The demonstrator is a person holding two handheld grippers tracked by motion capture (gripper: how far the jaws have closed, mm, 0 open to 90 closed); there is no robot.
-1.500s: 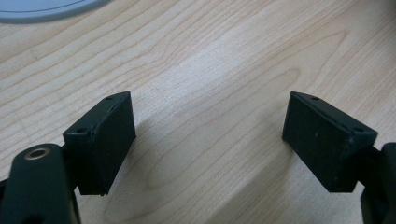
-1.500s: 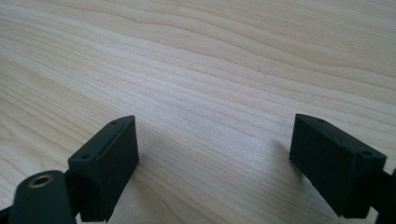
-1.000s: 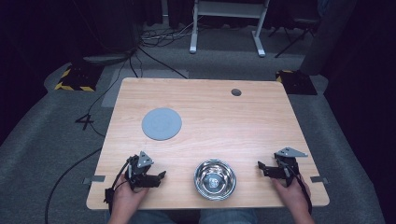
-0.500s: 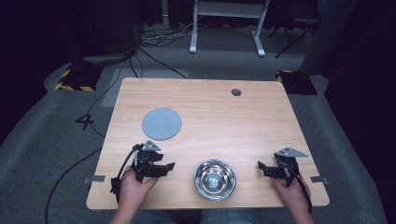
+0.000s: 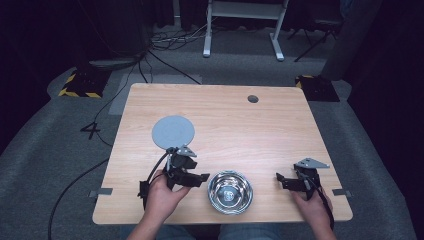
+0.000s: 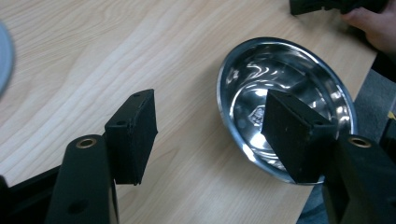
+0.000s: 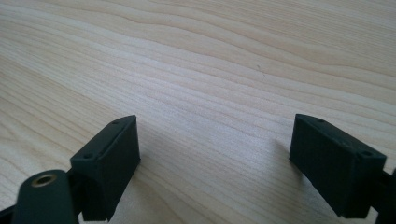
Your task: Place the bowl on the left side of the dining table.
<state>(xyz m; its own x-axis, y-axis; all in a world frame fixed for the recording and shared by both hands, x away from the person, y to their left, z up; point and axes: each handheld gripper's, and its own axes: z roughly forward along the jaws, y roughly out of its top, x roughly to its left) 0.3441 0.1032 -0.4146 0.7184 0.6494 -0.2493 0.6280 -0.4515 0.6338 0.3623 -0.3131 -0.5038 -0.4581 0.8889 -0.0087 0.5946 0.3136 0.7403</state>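
gaping wide and empty, the left claw (image 5: 204, 177) hangs beside the steel bowl (image 5: 230, 191) near the bench's (image 5: 240, 125) front edge — the right claw (image 5: 278, 179) likewise wide, holding nothing.

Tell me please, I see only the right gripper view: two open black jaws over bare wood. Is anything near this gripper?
Observer: In the high view a steel bowl sits on the table, to the left of the right gripper, apart from it.
Operator: Where is the other gripper?
Observer: The left gripper is just left of the bowl, jaws open, one jaw above the bowl's rim.
Operator: Is the bowl empty?
Observer: Yes, the left gripper view shows nothing in it.
Operator: Anything else?
Observer: A grey disc lies beyond the left gripper.
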